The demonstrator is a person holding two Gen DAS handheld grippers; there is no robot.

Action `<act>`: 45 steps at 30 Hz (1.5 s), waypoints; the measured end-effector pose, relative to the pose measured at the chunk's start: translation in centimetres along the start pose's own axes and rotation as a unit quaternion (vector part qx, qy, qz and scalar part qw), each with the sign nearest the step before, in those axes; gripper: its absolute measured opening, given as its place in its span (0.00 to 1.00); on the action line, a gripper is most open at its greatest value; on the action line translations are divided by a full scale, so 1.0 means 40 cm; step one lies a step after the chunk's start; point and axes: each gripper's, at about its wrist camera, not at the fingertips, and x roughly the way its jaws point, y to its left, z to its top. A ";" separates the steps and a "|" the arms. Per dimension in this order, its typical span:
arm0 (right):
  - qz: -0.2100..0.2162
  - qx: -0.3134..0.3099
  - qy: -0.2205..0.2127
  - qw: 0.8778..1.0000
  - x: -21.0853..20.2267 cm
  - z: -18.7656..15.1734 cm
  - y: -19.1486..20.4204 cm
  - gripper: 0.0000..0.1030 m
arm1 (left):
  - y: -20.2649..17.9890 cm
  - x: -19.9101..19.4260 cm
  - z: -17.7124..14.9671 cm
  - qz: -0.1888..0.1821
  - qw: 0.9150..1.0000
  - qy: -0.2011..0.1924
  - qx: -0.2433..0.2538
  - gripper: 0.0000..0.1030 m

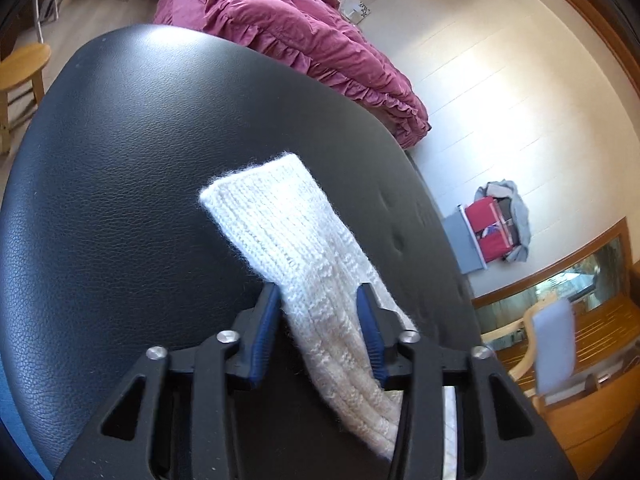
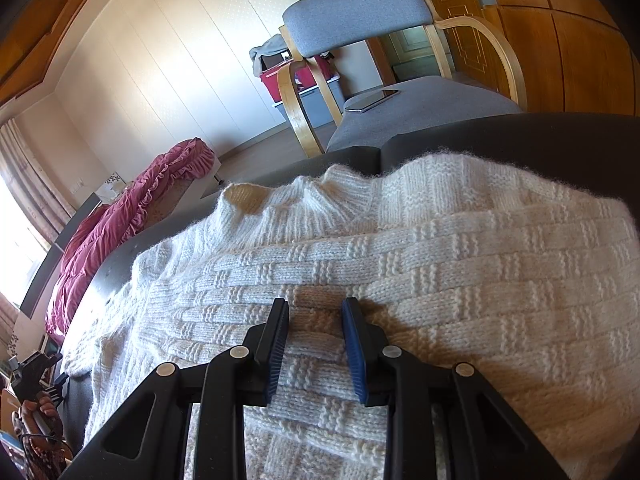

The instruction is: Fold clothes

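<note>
So there's a cream knit sweater [image 2: 400,264] spread flat across a black leather-look table [image 1: 132,168], collar pointing toward the grey armchair [image 2: 360,12] at the far side. One sleeve [image 1: 296,240] sticks out over the black surface on its own. The left tongs [image 1: 318,296] sit with their blue pads either side of that sleeve, the knit running up between them, though I can't tell if they're actually pinching it. The right tongs [image 2: 316,308] are parted, tips down on the sweater's body with a little ridge of knit between them, not clamped. A maroon ruffled bedspread [image 1: 288,32] is behind the table, and a phone [image 2: 372,100] lies on the armchair seat.
</note>
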 end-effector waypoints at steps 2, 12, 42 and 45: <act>0.000 0.000 0.000 1.000 -0.001 -0.001 0.000 0.26 | -0.011 0.010 -0.002 -0.001 1.000 0.005 0.004 0.12; 0.003 0.004 0.000 1.000 -0.001 -0.005 -0.002 0.26 | -0.191 -0.077 -0.032 -0.065 0.994 -0.058 0.069 0.11; 0.045 0.040 -0.013 0.998 -0.003 0.009 -0.028 0.27 | -0.819 -0.135 -0.807 -0.262 0.845 0.017 0.466 0.11; 0.062 0.049 -0.022 0.997 -0.012 0.009 -0.033 0.28 | -0.766 -0.084 -0.762 -0.217 0.866 0.034 0.449 0.11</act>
